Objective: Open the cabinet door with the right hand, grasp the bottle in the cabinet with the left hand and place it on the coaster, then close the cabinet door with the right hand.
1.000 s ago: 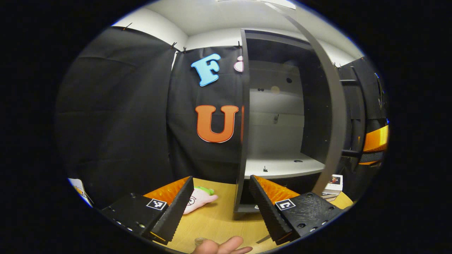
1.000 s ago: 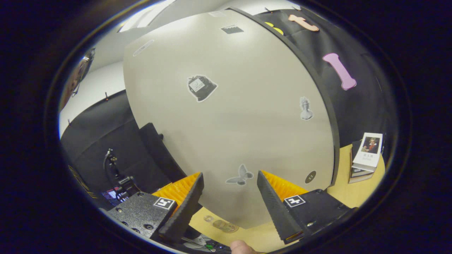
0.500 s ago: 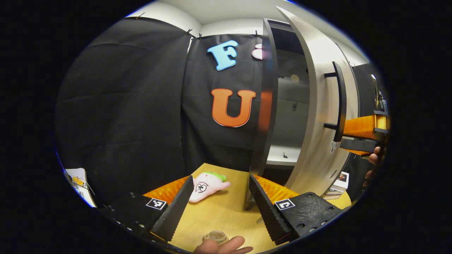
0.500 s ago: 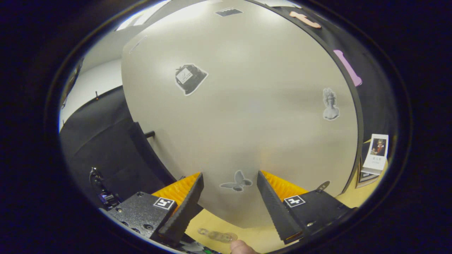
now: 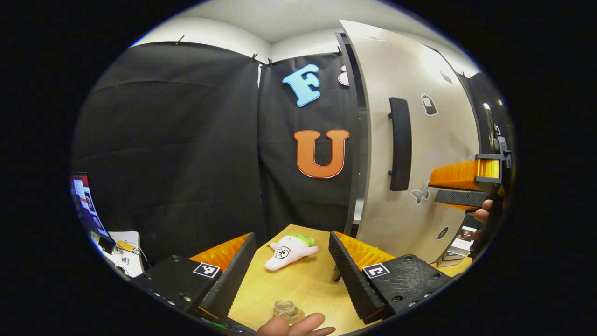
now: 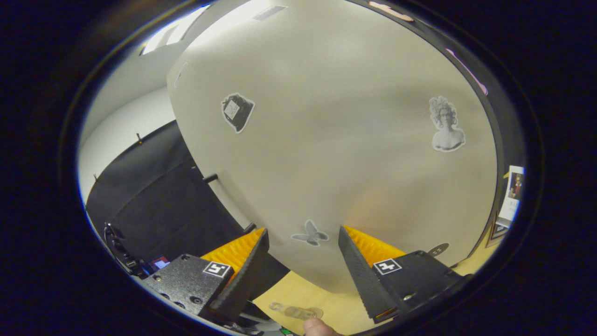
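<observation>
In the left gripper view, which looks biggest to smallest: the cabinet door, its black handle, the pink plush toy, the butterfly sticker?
1. cabinet door
2. black handle
3. pink plush toy, nearer the camera, so its rank against the handle is unsure
4. butterfly sticker

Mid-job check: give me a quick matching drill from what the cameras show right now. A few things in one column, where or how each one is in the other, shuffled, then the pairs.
Things:
1. cabinet door
2. plush toy
3. bottle
4. right gripper
5. book

Places or states:
A. lying on the table by the cloth wall
B. almost shut, handle facing out
C. standing near a fingertip
D. open, at the butterfly sticker
E. upright, beside the cabinet

Pairs: 1-B, 2-A, 3-C, 4-D, 5-E
</observation>
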Tool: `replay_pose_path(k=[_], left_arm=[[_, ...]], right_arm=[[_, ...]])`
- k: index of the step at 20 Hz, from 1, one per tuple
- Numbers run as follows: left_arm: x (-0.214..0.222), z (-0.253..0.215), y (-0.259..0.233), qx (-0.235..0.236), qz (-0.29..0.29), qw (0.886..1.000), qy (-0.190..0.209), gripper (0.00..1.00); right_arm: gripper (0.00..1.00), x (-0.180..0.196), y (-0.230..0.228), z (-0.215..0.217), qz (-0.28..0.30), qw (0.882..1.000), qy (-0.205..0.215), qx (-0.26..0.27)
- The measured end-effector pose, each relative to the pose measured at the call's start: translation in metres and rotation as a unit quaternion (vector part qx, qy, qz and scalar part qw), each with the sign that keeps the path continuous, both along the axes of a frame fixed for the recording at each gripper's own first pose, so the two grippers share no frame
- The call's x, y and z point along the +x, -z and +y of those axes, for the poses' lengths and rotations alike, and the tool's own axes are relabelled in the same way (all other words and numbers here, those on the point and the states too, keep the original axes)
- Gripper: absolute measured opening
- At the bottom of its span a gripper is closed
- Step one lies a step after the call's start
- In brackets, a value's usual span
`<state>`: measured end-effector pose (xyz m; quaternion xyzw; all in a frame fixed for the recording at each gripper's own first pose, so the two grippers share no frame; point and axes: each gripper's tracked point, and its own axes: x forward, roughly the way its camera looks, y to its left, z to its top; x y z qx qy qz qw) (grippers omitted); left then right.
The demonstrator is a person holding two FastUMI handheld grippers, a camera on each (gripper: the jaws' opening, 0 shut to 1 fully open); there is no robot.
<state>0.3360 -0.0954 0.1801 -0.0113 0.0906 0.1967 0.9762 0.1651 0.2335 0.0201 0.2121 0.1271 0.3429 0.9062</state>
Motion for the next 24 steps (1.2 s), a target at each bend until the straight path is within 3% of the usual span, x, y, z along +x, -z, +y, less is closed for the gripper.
replay_pose_path(k=[1, 2, 4, 7, 9, 10, 12, 15, 16, 19, 21, 22, 24], left_arm=[[-0.002, -0.005, -0.004, 0.01, -0.004, 1.0, 0.001, 0.95], [0.001, -0.013, -0.01, 0.022, -0.012, 1.0, 0.007, 0.95], [0.004, -0.029, -0.012, 0.035, -0.017, 0.999, 0.031, 0.95], [0.027, -0.055, -0.019, 0.04, -0.02, 0.997, 0.066, 0.95], [0.043, -0.073, -0.033, 0.045, -0.043, 0.995, 0.084, 0.96], [0.049, -0.083, -0.044, 0.051, -0.06, 0.992, 0.096, 0.96], [0.065, -0.101, -0.049, 0.059, -0.074, 0.988, 0.122, 0.96], [0.07, -0.116, -0.045, 0.018, -0.084, 0.986, 0.141, 1.0], [0.071, -0.123, -0.043, 0.001, -0.087, 0.985, 0.148, 0.96], [0.076, -0.148, -0.034, -0.029, -0.08, 0.978, 0.19, 0.96], [0.079, -0.146, -0.034, -0.029, -0.079, 0.979, 0.185, 0.96], [0.081, -0.141, -0.033, -0.018, -0.076, 0.982, 0.17, 1.0], [0.086, -0.138, -0.025, -0.002, -0.059, 0.986, 0.158, 0.96]], right_arm=[[0.98, 0.005, 0.0, -0.006, -0.007, 0.999, 0.026, -0.023], [0.98, 0.014, 0.005, -0.026, -0.022, 0.992, 0.098, -0.081], [0.99, 0.021, 0.003, -0.086, -0.075, 0.944, 0.266, -0.181], [0.98, 0.01, -0.027, -0.101, -0.15, 0.91, 0.337, -0.188], [0.99, -0.002, -0.024, -0.106, -0.154, 0.896, 0.352, -0.222], [0.94, 0.002, -0.019, -0.108, -0.151, 0.896, 0.353, -0.225], [0.99, 0.005, -0.022, -0.109, -0.144, 0.899, 0.351, -0.217], [0.95, 0.001, -0.026, -0.114, -0.144, 0.892, 0.372, -0.213], [0.99, 0.001, -0.025, -0.111, -0.145, 0.891, 0.378, -0.207], [0.95, 0.002, -0.022, -0.111, -0.137, 0.894, 0.373, -0.206], [0.99, 0.002, -0.02, -0.113, -0.133, 0.891, 0.375, -0.22], [0.95, 0.002, -0.016, -0.115, -0.132, 0.887, 0.379, -0.23], [0.99, 0.002, -0.012, -0.117, -0.132, 0.879, 0.387, -0.247]])
